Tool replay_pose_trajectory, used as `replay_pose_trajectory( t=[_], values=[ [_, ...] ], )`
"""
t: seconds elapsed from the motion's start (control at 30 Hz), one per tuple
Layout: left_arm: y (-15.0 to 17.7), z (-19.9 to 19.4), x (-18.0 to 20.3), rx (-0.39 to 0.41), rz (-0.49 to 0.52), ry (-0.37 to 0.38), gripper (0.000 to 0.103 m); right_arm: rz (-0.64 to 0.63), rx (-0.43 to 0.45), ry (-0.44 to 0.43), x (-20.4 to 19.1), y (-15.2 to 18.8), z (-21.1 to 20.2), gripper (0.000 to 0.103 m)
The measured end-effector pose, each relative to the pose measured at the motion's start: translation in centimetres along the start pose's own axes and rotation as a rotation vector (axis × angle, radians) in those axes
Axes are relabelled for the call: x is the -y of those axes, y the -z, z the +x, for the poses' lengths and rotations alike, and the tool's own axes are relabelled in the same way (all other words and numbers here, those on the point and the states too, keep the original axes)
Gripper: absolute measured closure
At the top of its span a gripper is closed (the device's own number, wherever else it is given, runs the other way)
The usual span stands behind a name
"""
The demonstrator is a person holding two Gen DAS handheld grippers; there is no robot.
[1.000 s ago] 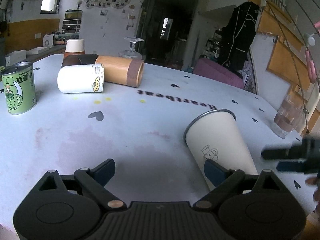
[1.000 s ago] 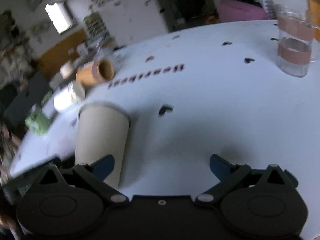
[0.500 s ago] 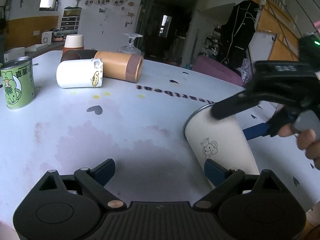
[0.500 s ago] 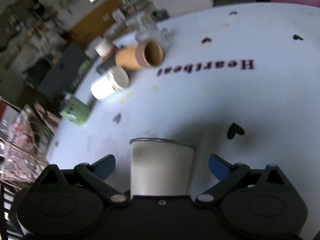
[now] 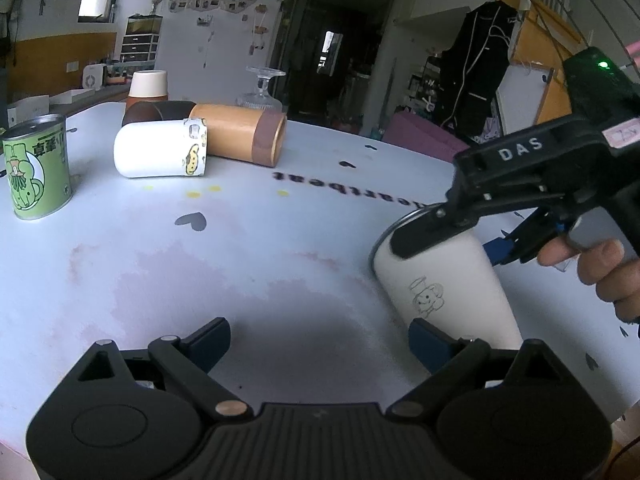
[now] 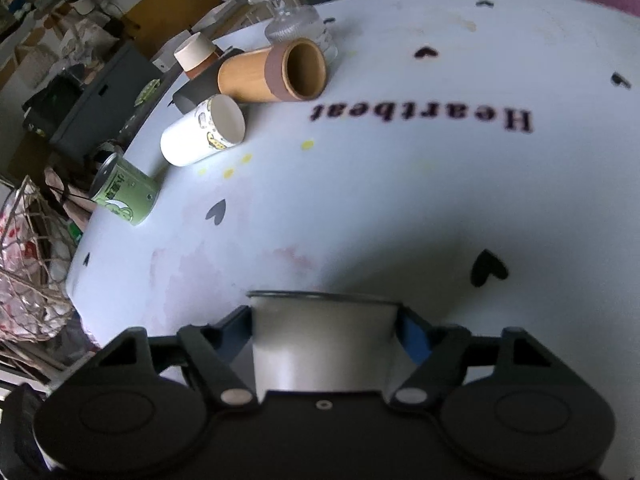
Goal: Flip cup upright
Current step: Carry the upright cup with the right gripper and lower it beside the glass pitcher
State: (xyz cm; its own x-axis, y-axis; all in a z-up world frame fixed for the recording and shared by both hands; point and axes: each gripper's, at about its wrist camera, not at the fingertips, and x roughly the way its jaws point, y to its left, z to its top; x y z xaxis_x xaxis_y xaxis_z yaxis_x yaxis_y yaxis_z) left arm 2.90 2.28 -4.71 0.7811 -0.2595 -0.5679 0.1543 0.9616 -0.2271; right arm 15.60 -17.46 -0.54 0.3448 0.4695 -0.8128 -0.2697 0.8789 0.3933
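A cream tapered cup (image 5: 444, 288) with a small cartoon drawing lies on its side on the white table (image 5: 240, 248), its metal rim toward the middle. My right gripper (image 6: 325, 330) has its jaws shut on the cup (image 6: 320, 344) near the rim; in the left wrist view it (image 5: 452, 240) comes in from the right, one finger over the cup. My left gripper (image 5: 320, 340) is open and empty, low over the table, its right finger close beside the cup's narrow end.
Farther back lie a white cup (image 5: 160, 154), a bamboo cup (image 5: 240, 138) and a dark brown cup (image 5: 156, 111) on their sides. A green can (image 5: 36, 168) stands at the left, an upside-down cup (image 5: 147, 86) and glass (image 5: 260, 90) behind.
My right gripper swung in from the right over the cream cup and closed its jaws on it near the rim. The left gripper has hardly moved.
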Motion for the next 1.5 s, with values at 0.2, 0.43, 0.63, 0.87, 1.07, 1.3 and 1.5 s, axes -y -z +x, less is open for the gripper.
replay_pose_trajectory(
  t=[0.2, 0.43, 0.63, 0.87, 1.07, 1.3, 1.5],
  values=[
    [-0.2, -0.1, 0.2, 0.006, 0.006, 0.001, 0.007, -0.074, 0.16, 0.069, 0.1, 0.7, -3.9, 0.025],
    [-0.4, 0.0, 1.1, 0.013, 0.021, 0.01, 0.007, -0.111, 0.306, 0.232, 2.1, 0.2, -6.4, 0.025],
    [-0.6, 0.1, 2.4, 0.034, 0.054, 0.01, 0.007, -0.059, 0.431, 0.38, 6.3, -0.9, -6.9, 0.026],
    [-0.3, 0.3, 2.9, 0.031, 0.064, 0.008, 0.006, 0.006, 0.548, 0.498, 10.3, -2.2, -7.5, 0.026],
    [-0.2, 0.3, 3.0, 0.034, 0.071, -0.005, 0.002, 0.041, 0.609, 0.564, 12.8, -3.6, -7.3, 0.026],
    [-0.1, 0.5, 3.0, 0.021, 0.074, -0.02, 0.0, -0.015, 0.723, 0.673, 13.8, -3.5, -6.4, 0.026],
    [0.0, 0.7, 3.4, 0.011, 0.086, -0.023, 0.0, -0.027, 0.695, 0.696, 14.0, -2.4, -5.8, 0.026]
  ],
)
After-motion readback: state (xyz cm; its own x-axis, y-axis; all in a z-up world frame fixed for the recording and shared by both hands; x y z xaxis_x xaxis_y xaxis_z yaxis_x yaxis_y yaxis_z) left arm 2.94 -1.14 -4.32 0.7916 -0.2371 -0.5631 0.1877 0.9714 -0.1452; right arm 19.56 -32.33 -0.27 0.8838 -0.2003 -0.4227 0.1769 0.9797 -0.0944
